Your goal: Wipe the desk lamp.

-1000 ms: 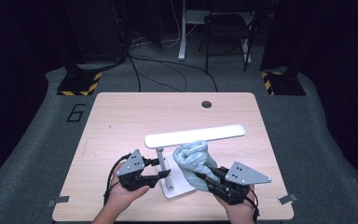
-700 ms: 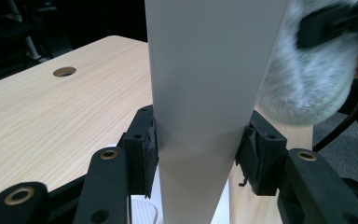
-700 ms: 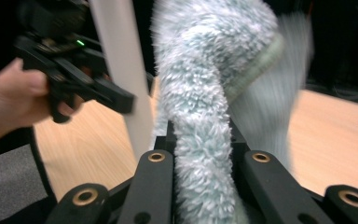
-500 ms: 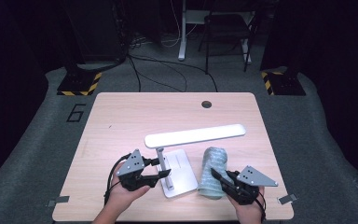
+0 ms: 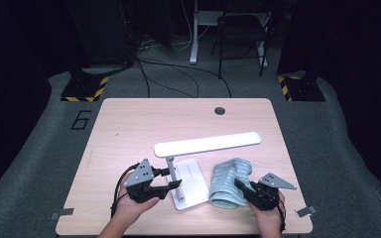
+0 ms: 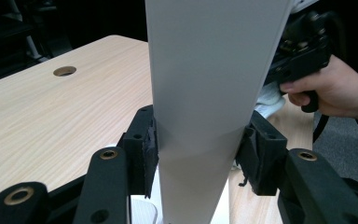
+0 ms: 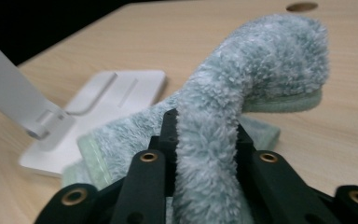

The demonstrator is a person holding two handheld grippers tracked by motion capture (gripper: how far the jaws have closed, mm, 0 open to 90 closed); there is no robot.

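cloth (image 7: 242,93) looked soft and floppy, best pinched at a fold; right gripper (image 5: 245,190) had just been opening, jaws still flanking it; left gripper (image 5: 171,184) clamped the stiff lamp (image 6: 209,84).

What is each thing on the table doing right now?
Lamp: upright on its base, light off, post clamped.
Towel: bunched on the table beside the lamp base, one fold between jaws.
Left hand-held gripper: shut on the lamp post.
Right hand-held gripper: jaws have just been opening, a towel fold between them, pads touching it.
Table: flat, bare wood at the back.
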